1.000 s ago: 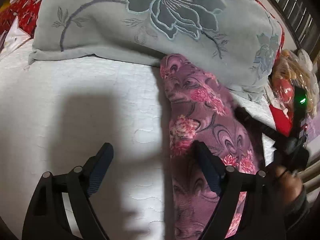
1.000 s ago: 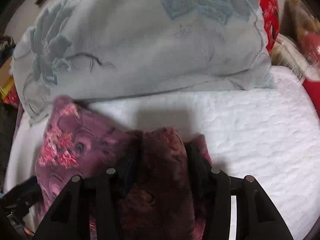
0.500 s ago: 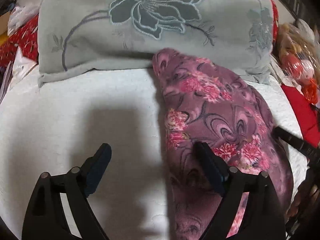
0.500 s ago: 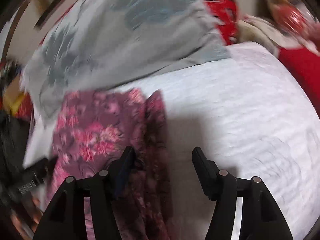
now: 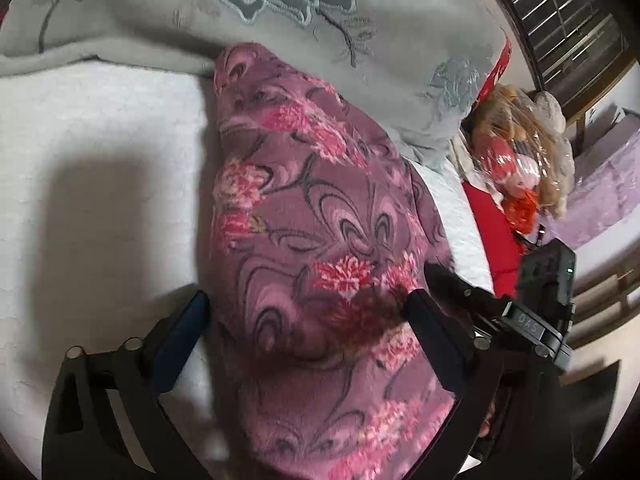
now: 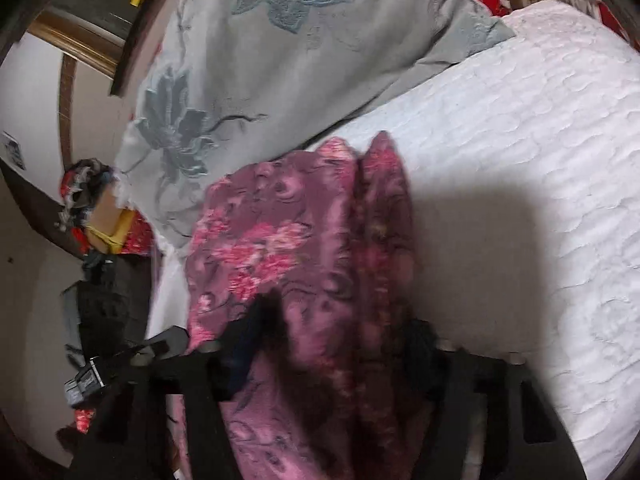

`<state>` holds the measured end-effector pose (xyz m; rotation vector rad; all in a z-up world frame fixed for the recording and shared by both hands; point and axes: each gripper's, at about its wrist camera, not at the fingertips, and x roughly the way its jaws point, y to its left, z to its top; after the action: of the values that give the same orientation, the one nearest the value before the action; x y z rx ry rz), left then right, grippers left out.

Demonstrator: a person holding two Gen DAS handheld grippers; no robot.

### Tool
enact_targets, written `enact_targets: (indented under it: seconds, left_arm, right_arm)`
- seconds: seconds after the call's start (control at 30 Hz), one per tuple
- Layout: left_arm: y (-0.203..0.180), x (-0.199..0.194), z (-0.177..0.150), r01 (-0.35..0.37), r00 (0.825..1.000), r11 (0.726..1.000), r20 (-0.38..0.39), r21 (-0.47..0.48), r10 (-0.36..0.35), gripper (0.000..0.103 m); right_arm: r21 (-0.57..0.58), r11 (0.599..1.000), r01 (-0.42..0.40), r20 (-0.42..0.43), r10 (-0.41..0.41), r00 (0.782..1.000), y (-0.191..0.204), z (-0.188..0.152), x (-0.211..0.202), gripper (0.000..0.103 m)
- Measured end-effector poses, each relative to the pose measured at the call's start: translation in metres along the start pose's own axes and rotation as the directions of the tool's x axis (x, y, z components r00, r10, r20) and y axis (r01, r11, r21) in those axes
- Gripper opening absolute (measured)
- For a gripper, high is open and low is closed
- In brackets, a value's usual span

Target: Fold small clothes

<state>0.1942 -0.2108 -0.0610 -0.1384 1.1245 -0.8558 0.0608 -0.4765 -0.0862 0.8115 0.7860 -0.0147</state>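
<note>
A purple fleece garment with pink flowers [image 5: 304, 208] lies lengthwise on the white quilted bed [image 5: 100, 140], its far end touching a grey embroidered blanket [image 5: 280, 12]. My left gripper [image 5: 306, 320] is open, its jaws wide on either side of the garment's near part. The right gripper's body shows at the right in the left wrist view [image 5: 532, 312]. In the right wrist view the garment [image 6: 288, 240] is bunched in folds and my right gripper [image 6: 336, 332] is open around its near part, one fold between the fingers; the picture is blurred.
The grey blanket [image 6: 280, 60] lies across the head of the bed. A plastic bag with toys [image 5: 520, 148] and red cloth [image 5: 492, 220] sit at the bed's right side. A box with clutter [image 6: 100, 208] and a dark bag [image 6: 104, 308] stand left of the bed.
My left gripper has moved right, so its open jaws now straddle the garment. My right gripper let go about half a second ago and now stands open around the folds.
</note>
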Motion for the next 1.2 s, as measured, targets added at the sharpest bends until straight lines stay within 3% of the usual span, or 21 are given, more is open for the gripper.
enact_targets:
  seconds: [0.03,0.1,0.17,0.3,0.53,0.73,0.8,0.87,0.9,0.97,1.03,1.1,1.2]
  left_arm:
    - [-0.002,-0.001,0.000,-0.004,1.000,1.000,0.003,0.005,0.004,0.072]
    - [-0.006,-0.005,-0.002,-0.015,1.000,1.000,0.021,0.013,0.015,0.051]
    - [-0.006,-0.007,-0.001,-0.016,0.999,1.000,0.037,0.017,0.015,0.039]
    - [0.002,-0.026,-0.002,0.016,0.998,0.999,0.054,-0.032,-0.014,0.032]
    - [0.009,-0.079,-0.026,-0.040,0.997,0.996,0.065,-0.083,0.045,0.032]
    - [0.035,-0.140,-0.064,-0.100,0.991,0.985,0.076,-0.139,0.111,0.035]
    - [0.045,-0.132,-0.078,-0.176,0.982,0.972,0.041,-0.155,0.184,0.042]
    - [0.058,-0.114,-0.087,-0.281,0.960,0.947,-0.046,-0.156,0.277,0.044]
    - [0.065,-0.110,-0.091,-0.276,0.960,0.947,-0.087,-0.161,0.265,0.048]
    - [0.068,-0.125,-0.094,-0.241,0.970,0.953,-0.063,-0.182,0.233,0.047]
    - [0.055,-0.138,-0.083,-0.262,0.964,0.956,0.003,-0.130,0.265,0.048]
    - [0.038,-0.139,-0.068,-0.274,0.960,0.959,0.042,-0.074,0.277,0.060]
    - [0.013,-0.119,-0.041,-0.340,0.938,0.940,0.087,0.025,0.336,0.077]
  right_arm:
    - [-0.004,1.000,0.013,0.006,-0.013,1.000,0.000,-0.001,-0.001,0.033]
    - [-0.040,0.998,0.043,0.027,-0.042,0.999,0.006,-0.002,-0.006,0.027]
    - [-0.089,0.992,0.089,0.047,-0.085,0.995,0.021,-0.005,-0.010,0.025]
    - [-0.116,0.988,0.106,0.093,-0.096,0.991,0.044,-0.011,-0.025,0.024]
    - [-0.161,0.987,-0.014,0.054,0.023,0.998,0.093,-0.044,-0.046,0.023]
    - [-0.109,0.984,-0.142,0.006,0.144,0.990,0.110,-0.092,-0.049,0.023]
    - [-0.087,0.988,-0.130,-0.026,0.128,0.991,0.104,-0.109,-0.037,0.025]
    - [-0.066,0.997,-0.039,-0.110,0.032,0.993,0.093,-0.128,-0.009,0.031]
    - [-0.061,0.998,0.030,-0.137,-0.038,0.990,0.087,-0.134,0.001,0.033]
    - [-0.010,1.000,0.014,-0.102,-0.015,0.995,0.083,-0.134,-0.008,0.041]
    - [-0.033,0.998,0.061,-0.058,-0.062,0.996,0.090,-0.126,-0.019,0.042]
    - [-0.119,0.990,0.079,0.051,-0.073,0.996,0.110,-0.109,-0.032,0.043]
    - [-0.213,0.975,0.065,0.100,-0.044,0.994,0.135,-0.092,-0.024,0.049]
